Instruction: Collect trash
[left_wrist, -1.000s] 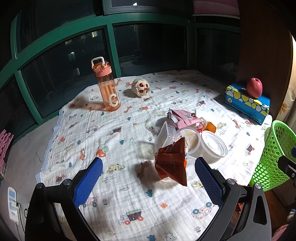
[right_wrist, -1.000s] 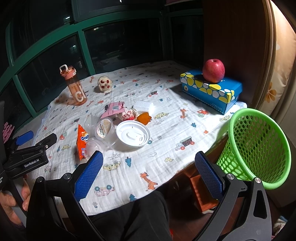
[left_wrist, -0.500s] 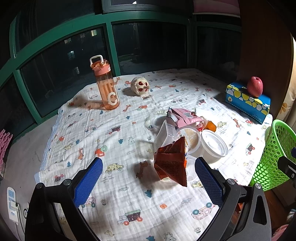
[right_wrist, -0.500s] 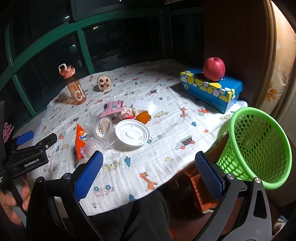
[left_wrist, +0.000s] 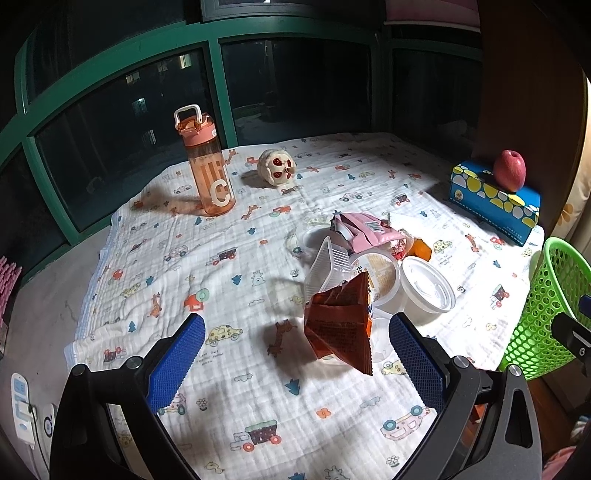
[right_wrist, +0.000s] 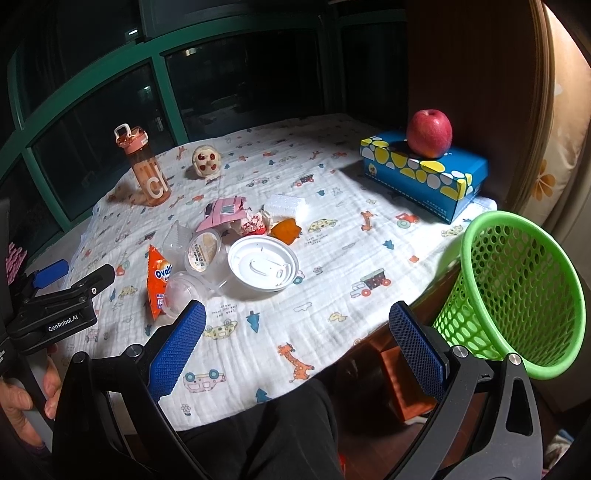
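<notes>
While hovering above table, left tool (left_wrist: 295, 354) and right tool (right_wrist: 295, 343) gape empty.

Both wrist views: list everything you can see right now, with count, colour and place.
Snack packet: 1, orange, left of pile.
Clear plastic cups: at least 2, beside packet.
Pudding cup: 1, clear, pile centre.
Cup lid: 1, white, right of pudding cup.
Pink wrapper: 1, pile's far side.
Foam piece: 1, white, behind pile.
Orange scrap: 1, beside lid.
Basket: 1, green, off table's right edge.
Water bottle: 1, orange, far left.
Skull toy: 1, cream, far centre.
Tissue box: 1, blue-yellow, far right.
Apple: 1, red, on box.
Tablecloth: 1, white, printed.
Left gripper: open, empty.
Right gripper: open, empty.
Hand: 1, holding left gripper's handle.
</notes>
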